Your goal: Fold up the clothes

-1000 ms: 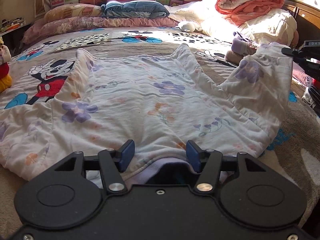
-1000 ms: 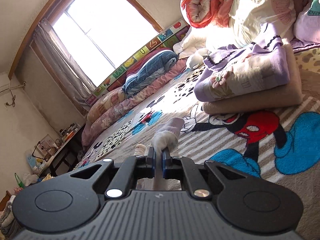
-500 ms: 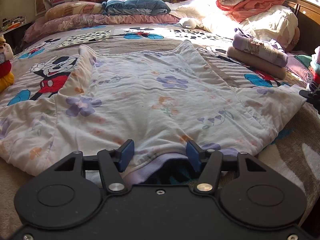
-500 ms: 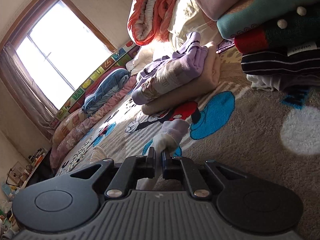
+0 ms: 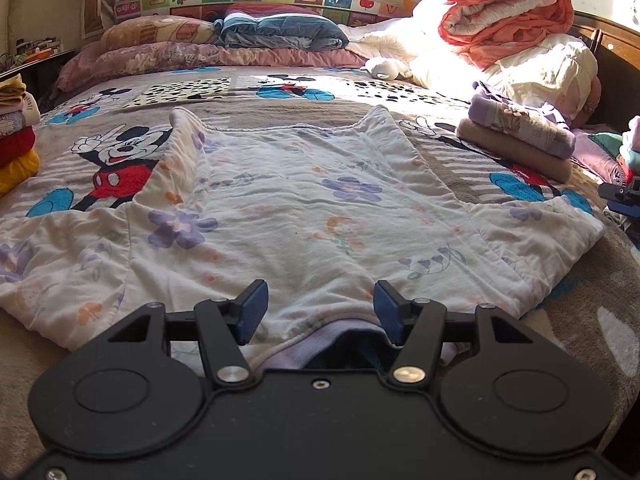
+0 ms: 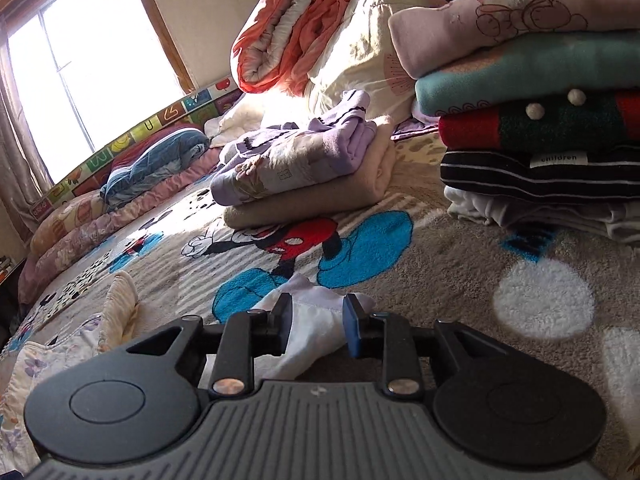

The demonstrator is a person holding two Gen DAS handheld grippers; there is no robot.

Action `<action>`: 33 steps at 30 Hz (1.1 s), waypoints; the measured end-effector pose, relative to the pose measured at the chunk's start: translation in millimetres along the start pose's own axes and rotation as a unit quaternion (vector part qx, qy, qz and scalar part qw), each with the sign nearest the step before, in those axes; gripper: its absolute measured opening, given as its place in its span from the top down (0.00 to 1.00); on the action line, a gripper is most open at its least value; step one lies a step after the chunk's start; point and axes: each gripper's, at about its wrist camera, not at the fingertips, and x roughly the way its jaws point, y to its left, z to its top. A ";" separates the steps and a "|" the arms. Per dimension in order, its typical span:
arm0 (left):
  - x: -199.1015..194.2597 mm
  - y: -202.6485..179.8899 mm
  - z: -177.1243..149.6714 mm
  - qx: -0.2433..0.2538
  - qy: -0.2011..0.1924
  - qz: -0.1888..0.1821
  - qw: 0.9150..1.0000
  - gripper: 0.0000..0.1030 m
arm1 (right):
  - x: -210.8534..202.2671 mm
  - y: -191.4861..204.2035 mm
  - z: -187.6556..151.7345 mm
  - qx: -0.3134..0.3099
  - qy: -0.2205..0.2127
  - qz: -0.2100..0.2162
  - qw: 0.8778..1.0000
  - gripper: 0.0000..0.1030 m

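Released lower centre, the sleeve cuff (image 6: 316, 328) lies between the right gripper's (image 6: 316, 328) parted fingers, seemingly laid flat for folding; the left gripper (image 5: 320, 312) gapes empty over the floral top (image 5: 304, 216).

I count one floral top (image 5: 304, 216) spread mid-frame, two folded items (image 6: 304, 176) stacked at my right view's centre, five folded garments (image 6: 540, 120) piled at its upper right, one orange quilt roll (image 5: 504, 20) upper right, and my two grippers (image 5: 320, 312) (image 6: 316, 328).
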 end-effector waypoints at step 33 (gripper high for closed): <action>-15.1 53.8 2.4 -0.025 -0.038 0.034 0.998 0.70 | -6.2 184.9 -77.6 -0.295 0.100 0.242 0.919 0.70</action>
